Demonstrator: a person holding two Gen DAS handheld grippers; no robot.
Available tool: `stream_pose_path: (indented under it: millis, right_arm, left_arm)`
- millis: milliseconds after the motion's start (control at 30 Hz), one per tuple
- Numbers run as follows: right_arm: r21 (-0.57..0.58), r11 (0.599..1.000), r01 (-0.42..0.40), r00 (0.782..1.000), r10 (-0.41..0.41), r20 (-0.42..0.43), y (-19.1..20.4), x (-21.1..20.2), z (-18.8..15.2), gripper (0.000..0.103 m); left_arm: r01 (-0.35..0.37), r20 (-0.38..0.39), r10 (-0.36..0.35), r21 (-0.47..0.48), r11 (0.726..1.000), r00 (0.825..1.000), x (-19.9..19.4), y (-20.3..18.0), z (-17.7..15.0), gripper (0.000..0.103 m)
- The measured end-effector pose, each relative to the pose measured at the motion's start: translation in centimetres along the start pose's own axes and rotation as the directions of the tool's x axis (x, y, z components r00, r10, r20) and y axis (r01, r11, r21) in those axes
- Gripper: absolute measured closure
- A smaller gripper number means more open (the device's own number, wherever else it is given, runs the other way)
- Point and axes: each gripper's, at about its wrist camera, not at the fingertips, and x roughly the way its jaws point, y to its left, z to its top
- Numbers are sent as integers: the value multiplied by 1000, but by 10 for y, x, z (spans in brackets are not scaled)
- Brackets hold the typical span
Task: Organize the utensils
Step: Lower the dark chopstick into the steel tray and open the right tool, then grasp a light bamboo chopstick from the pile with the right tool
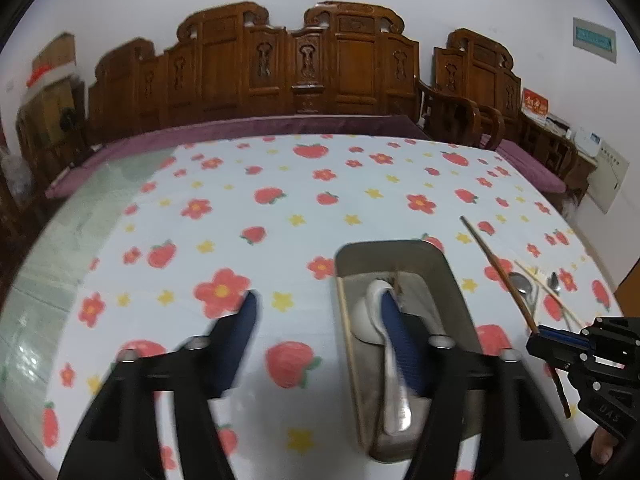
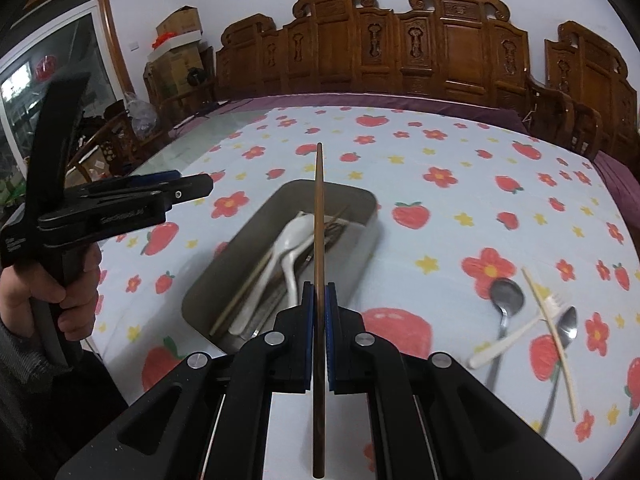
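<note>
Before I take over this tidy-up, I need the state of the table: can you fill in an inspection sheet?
Surface: table under a strawberry-and-flower cloth.
Job's things: metal tray holding a white spoon and thin sticks; dark chopstick held above it; two metal spoons, a white fork and a pale chopstick loose on the cloth.
Clutter: nothing seen on the table.
Grippers: right gripper shut on the chopstick; left gripper open, one finger over the tray.
Cables: nothing seen.
Surroundings: carved wooden bench, cardboard boxes.
</note>
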Motion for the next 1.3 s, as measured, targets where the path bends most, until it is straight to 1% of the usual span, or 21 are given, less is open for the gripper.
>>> stream_pose_path:
  millis: [33, 100, 133, 167, 267, 500, 700, 833, 1067, 1300]
  right_arm:
    - [0, 1000, -2, 1000, 2, -2, 1, 3, 1, 97]
    - [2, 1000, -6, 1000, 6, -8, 4, 9, 3, 97]
    - [6, 1000, -9, 1000, 9, -10, 6, 13, 5, 97]
    - [10, 1000, -12, 1000, 13, -12, 7, 16, 6, 97]
    - [25, 999, -24, 1000, 24, -16, 12, 25, 11, 97]
    - [71, 996, -46, 999, 47, -18, 22, 47, 23, 97]
    - [85, 996, -18, 999, 21, -33, 25, 71, 28, 97]
    - [97, 995, -11, 998, 16, -58, 24, 83, 21, 97]
    - [97, 995, 8, 997, -1, -80, 20, 90, 12, 96]
    - [73, 997, -11, 999, 15, -45, 14, 75, 16, 95]
  left_arm:
    - [-10, 5, 10, 3, 1000, 1000, -1, 0, 0, 30]
    - [-7, 4, 7, 5, 1000, 1000, -2, 3, 1, 25]
    - [-6, 3, 6, 5, 1000, 1000, -2, 4, 1, 18]
    - [-5, 7, 5, 5, 1000, 1000, -3, 4, 1, 14]
    - [1, 12, -1, 10, 1000, 1000, -5, 6, 2, 10]
    - [-4, 19, 4, -5, 1000, 1000, -7, 16, 3, 9]
    - [-3, 18, 3, -17, 1000, 1000, -7, 21, 3, 9]
    - [-3, 15, 3, -14, 1000, 1000, -7, 21, 3, 9]
    - [2, 11, -2, -7, 1000, 1000, -5, 16, 2, 9]
    - [19, 16, -19, 9, 1000, 1000, -7, 4, 2, 9]
